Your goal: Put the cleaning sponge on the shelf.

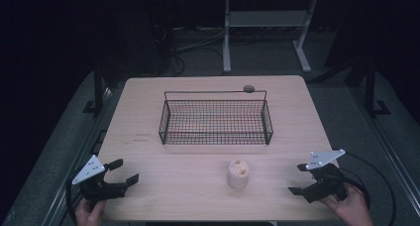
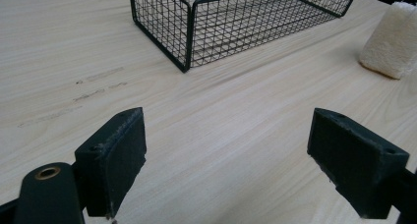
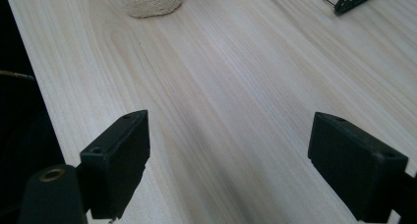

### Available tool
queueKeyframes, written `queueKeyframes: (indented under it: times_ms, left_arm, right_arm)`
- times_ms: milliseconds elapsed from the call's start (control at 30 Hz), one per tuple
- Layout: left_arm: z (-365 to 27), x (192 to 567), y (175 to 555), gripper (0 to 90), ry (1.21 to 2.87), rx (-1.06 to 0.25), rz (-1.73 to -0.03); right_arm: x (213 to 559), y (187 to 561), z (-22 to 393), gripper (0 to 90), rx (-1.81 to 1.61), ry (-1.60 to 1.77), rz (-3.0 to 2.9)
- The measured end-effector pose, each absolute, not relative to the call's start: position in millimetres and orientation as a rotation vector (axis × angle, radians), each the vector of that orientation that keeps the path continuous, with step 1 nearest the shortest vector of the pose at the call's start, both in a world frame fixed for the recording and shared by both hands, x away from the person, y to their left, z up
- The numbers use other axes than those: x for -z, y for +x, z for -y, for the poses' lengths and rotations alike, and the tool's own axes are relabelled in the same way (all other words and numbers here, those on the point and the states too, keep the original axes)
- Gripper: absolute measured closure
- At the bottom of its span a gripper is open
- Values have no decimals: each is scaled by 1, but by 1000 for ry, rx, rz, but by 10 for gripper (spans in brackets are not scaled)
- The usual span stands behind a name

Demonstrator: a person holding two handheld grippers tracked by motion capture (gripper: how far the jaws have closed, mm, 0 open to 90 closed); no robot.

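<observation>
Pale wooden desk top (image 1: 148,186): light grain running lengthwise, matt, smooth; faint grey scuff marks (image 2: 93,86) toward left edge.
Black wire-mesh basket (image 1: 216,121) near far edge: thin metal rods, dark coated, slight sheen.
Cream fluffy cloth roll (image 1: 238,174) near front edge: terry-like, rough nap, matt.
Left gripper (image 1: 121,171), right gripper (image 1: 298,179): black matt plastic jaws with flat rubbery pads (image 2: 120,160), edges slightly frayed; brass-coloured eyelet (image 2: 47,173); pale grey three-cornered plates (image 1: 89,169), dull finish.
</observation>
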State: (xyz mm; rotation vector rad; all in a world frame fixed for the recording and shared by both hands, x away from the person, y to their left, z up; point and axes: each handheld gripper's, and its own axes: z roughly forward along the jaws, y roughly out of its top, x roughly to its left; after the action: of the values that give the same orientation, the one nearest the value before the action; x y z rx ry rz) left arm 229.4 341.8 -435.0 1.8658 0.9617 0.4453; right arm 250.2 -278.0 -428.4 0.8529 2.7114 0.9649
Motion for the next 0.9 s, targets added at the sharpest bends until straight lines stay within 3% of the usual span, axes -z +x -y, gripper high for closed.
queueKeyframes:
  times_ms: [900]
  left_arm:
    - [-343, 435, 228, 141, 1860, -443, -959]
  right_arm:
    - [416, 251, 247, 154, -930, 727, -2797]
